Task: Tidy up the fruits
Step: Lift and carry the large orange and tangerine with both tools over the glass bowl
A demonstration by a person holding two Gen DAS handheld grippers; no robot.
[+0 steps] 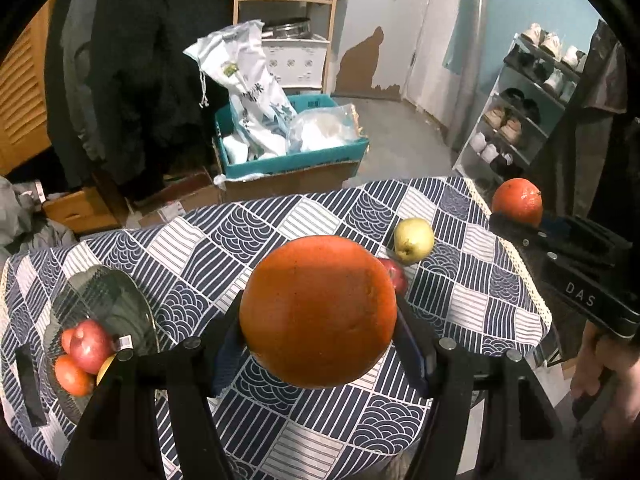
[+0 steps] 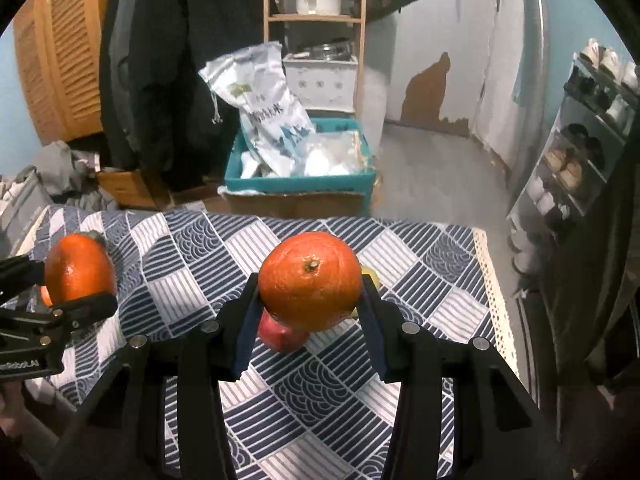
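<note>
My left gripper is shut on an orange and holds it above the patterned tablecloth. My right gripper is shut on a second orange, also lifted; it shows at the right of the left wrist view. A glass plate at the table's left holds a red apple, an orange fruit and a partly hidden yellow fruit. On the cloth lie a yellow-green apple and a red apple, which sits below the right gripper.
Beyond the table's far edge stand a teal box with white bags on a cardboard box, a wooden shelf, dark hanging coats and a shoe rack at the right.
</note>
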